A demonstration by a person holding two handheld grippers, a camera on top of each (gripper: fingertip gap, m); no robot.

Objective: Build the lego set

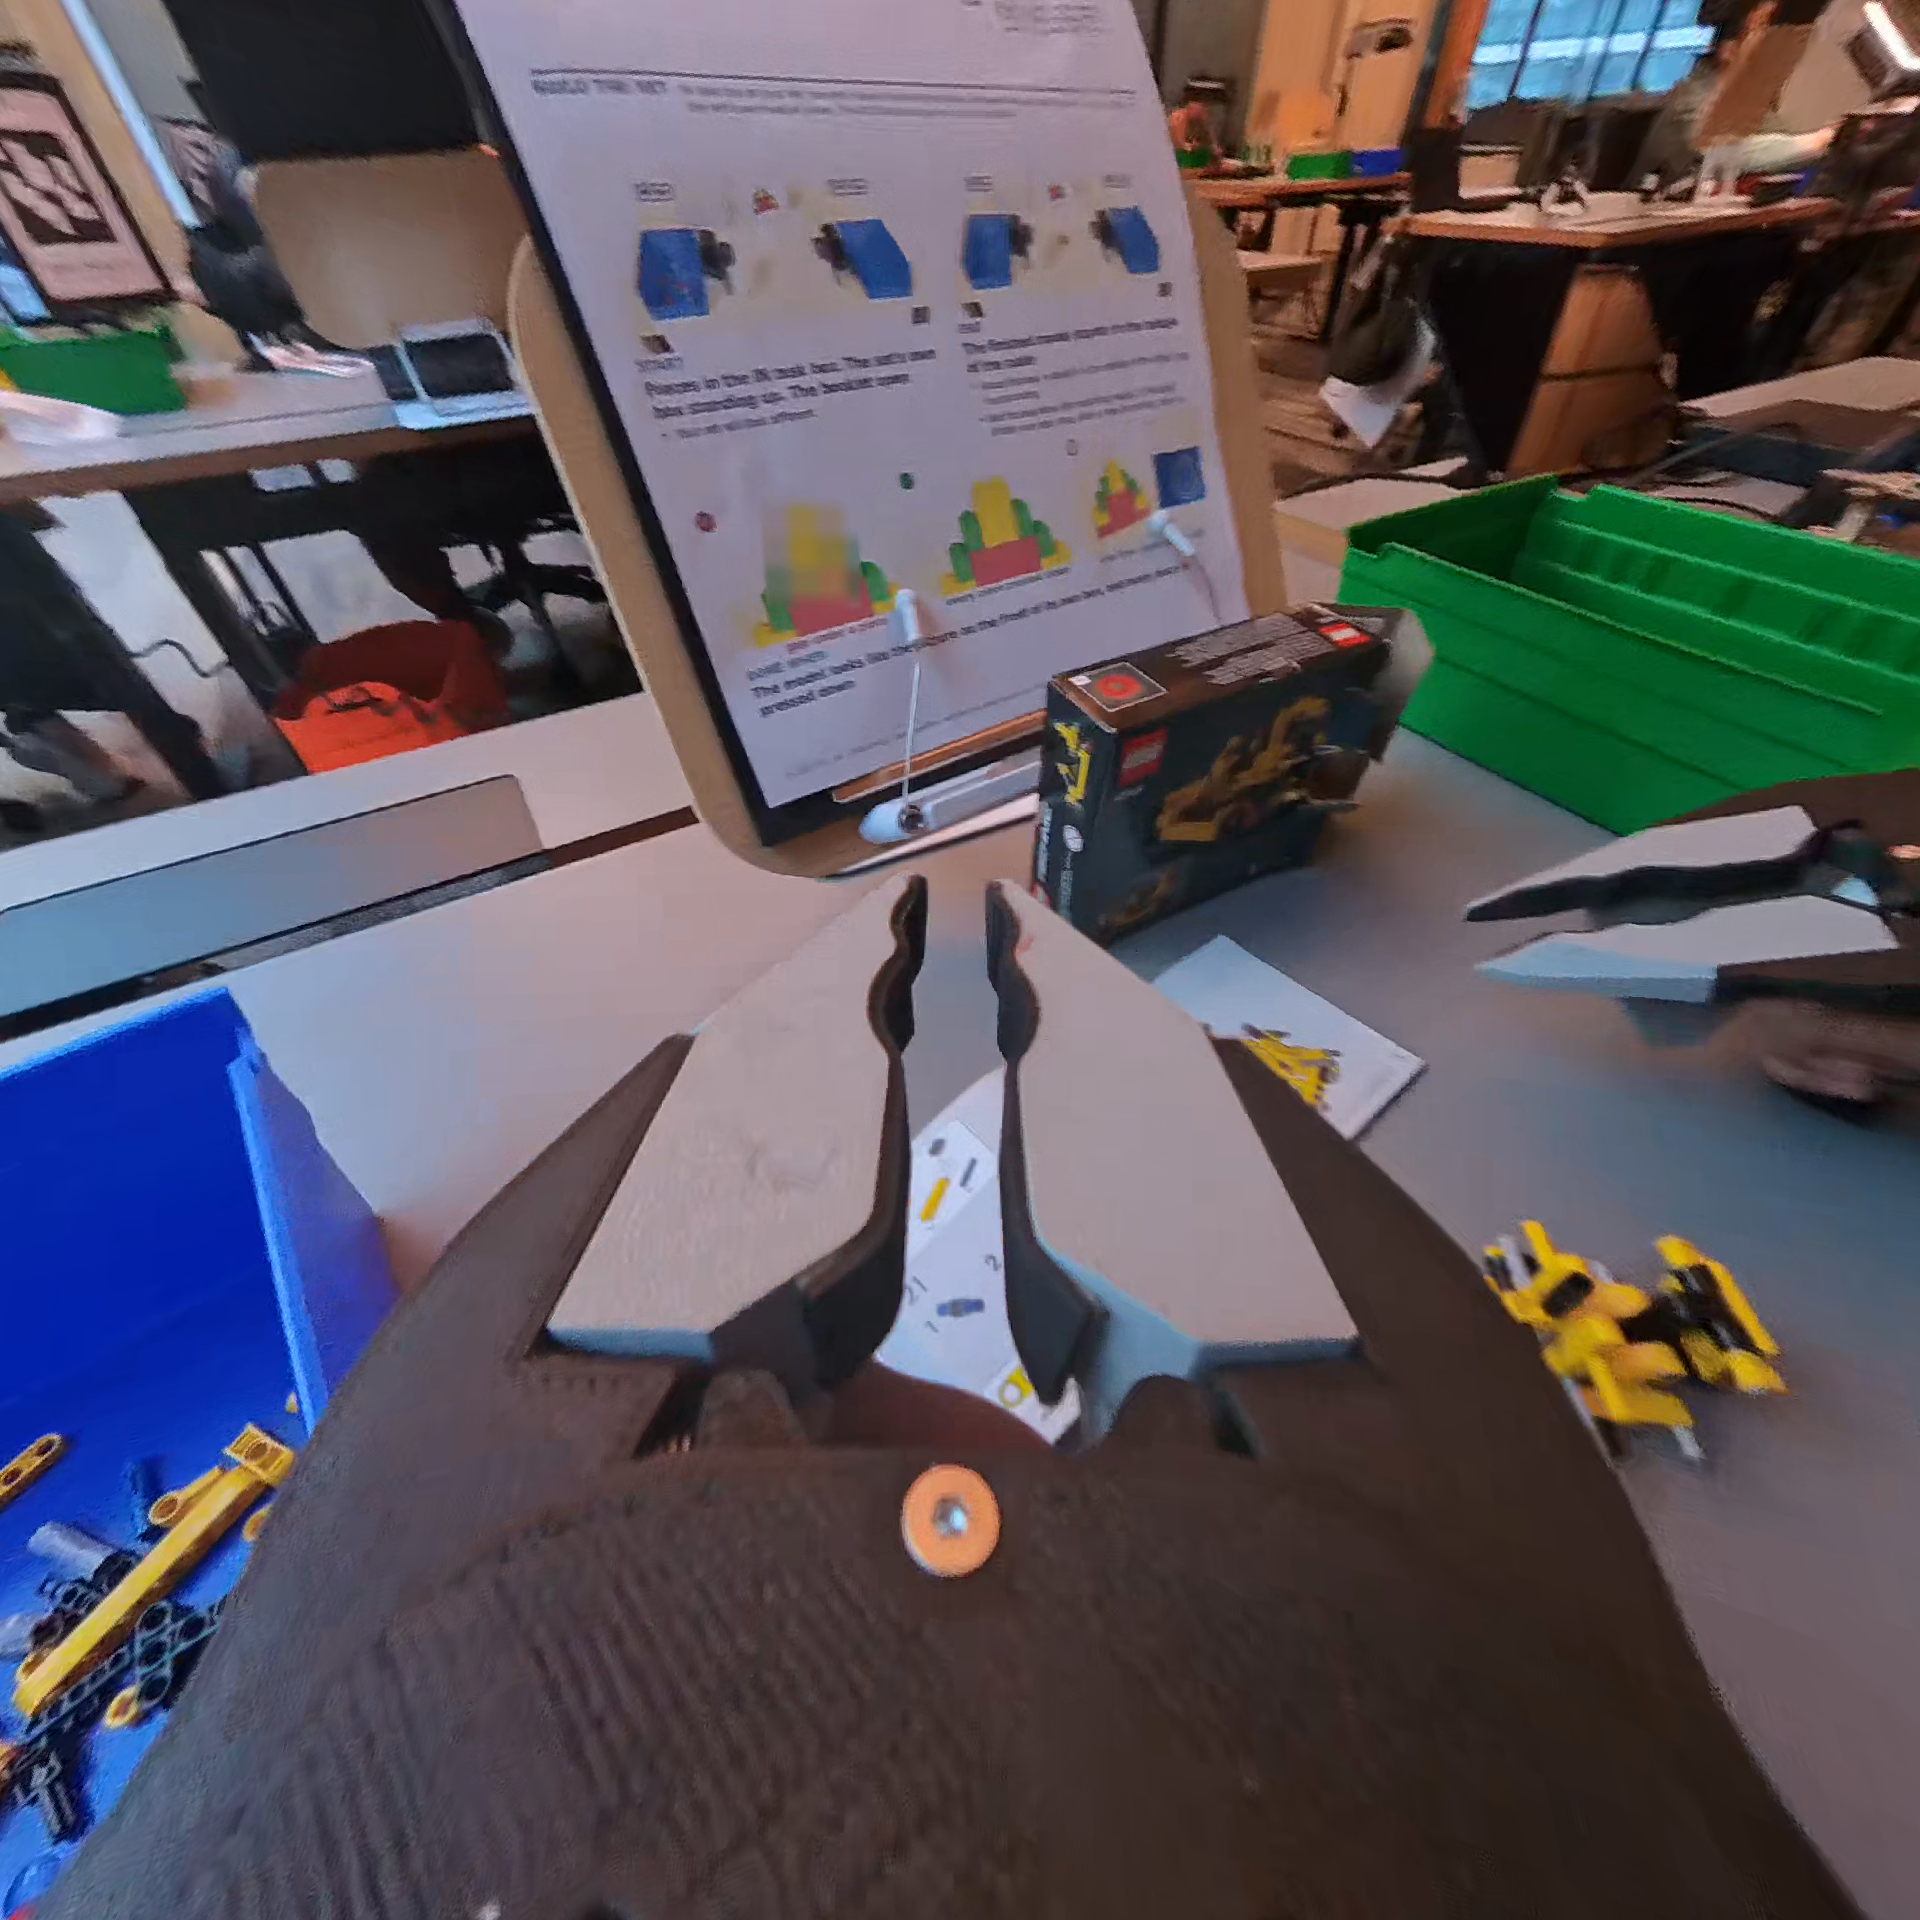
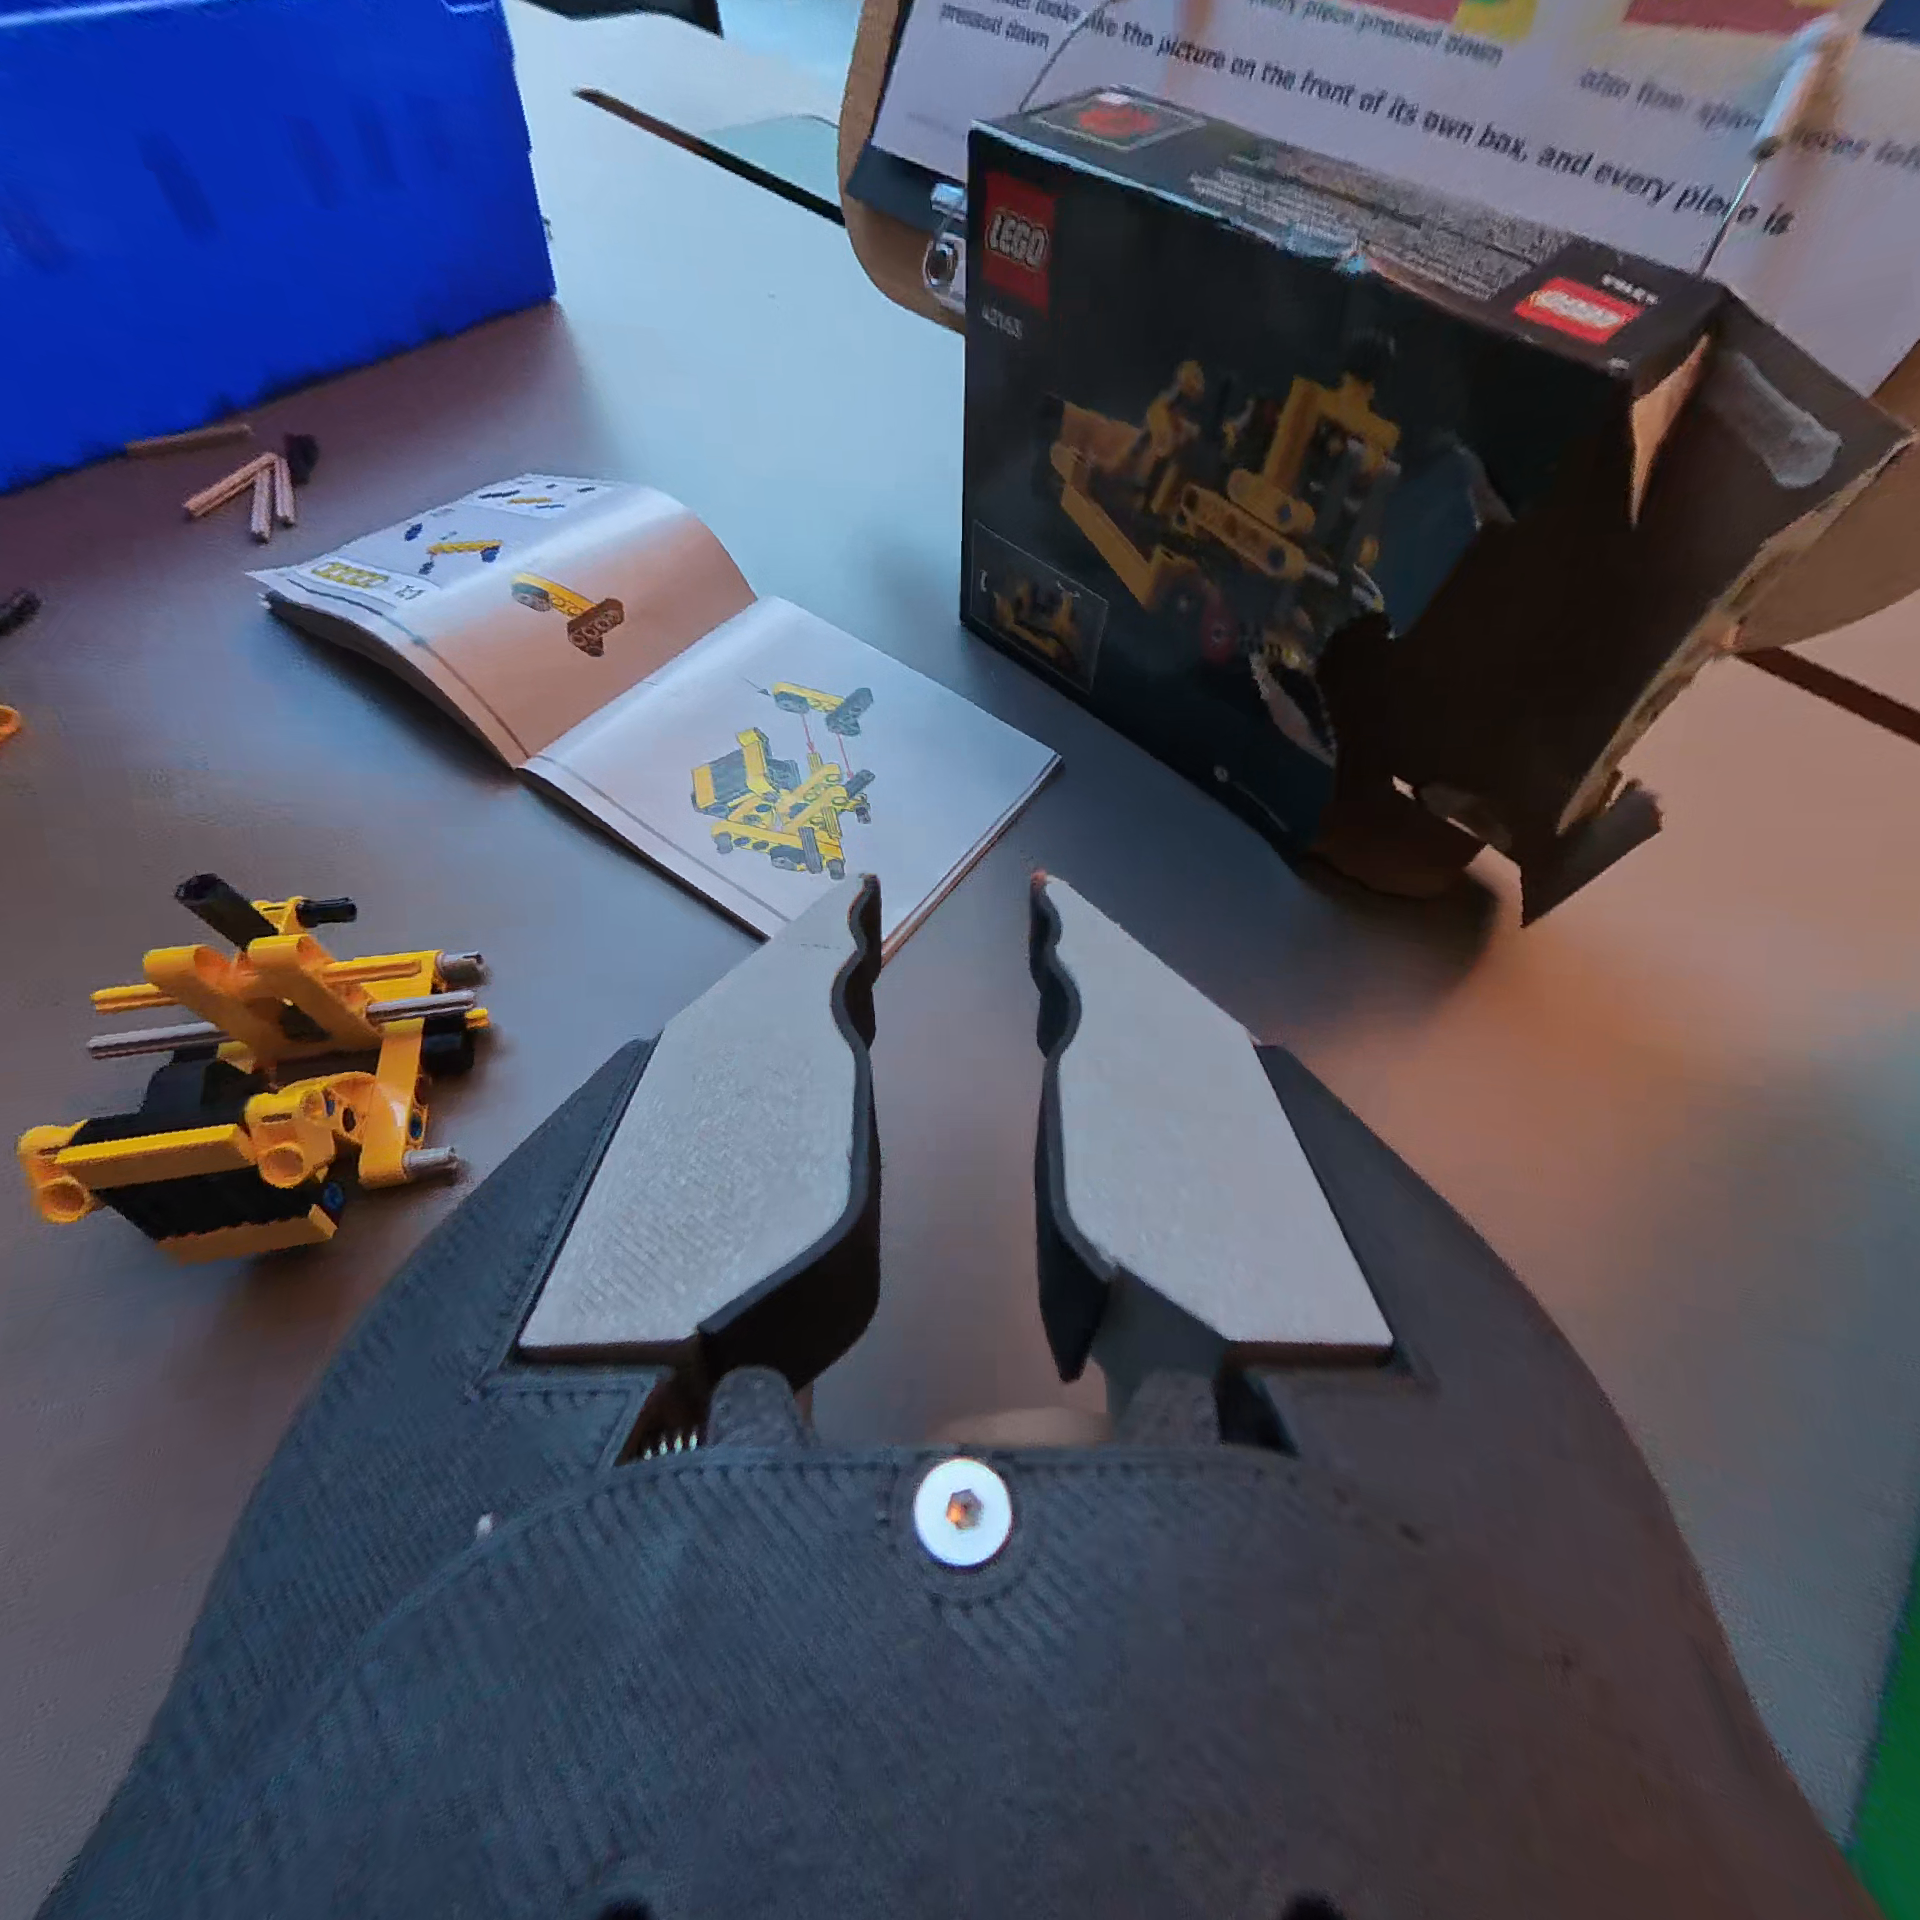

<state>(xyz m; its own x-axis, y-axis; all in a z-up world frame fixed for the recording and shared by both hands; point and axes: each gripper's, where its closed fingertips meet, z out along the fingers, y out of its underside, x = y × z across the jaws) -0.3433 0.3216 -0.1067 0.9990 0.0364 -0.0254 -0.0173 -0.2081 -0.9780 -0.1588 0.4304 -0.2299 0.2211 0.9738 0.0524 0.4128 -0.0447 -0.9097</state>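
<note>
My left gripper (image 1: 954, 904) hangs over the grey table (image 1: 499, 1018) with its jaws parted by a narrow gap and nothing between them. My right gripper (image 2: 956, 894) stands a little wider apart, also empty, its tips just past the near corner of the open instruction booklet (image 2: 665, 665).

The half-built yellow and black lego model (image 2: 260, 1070) lies on its side on the table, left of my right gripper and clear of it. In the left wrist view the same model (image 1: 1631, 1330) sits off to the right, smeared by blur, so I can only say it looks like the same assembly.

The left wrist view alone shows loose yellow and black pieces (image 1: 114, 1621) lying inside the blue bin (image 1: 260, 1122) at my left, a green bin (image 1: 1662, 644) far right, and the whole instruction board (image 1: 883, 416) propped upright behind the set's box (image 1: 1216, 769). It also catches my right gripper (image 1: 1486, 940) from the side, held above the table.

The right wrist view alone shows both booklet pages lying flat and open, the torn right end of the dark box (image 2: 1299, 499) standing just behind the booklet, and a few brown pins (image 2: 249, 488) with a small black piece (image 2: 299, 455) scattered on the table beside the blue bin's wall (image 2: 260, 208). The bin's contents are hidden from this side.
</note>
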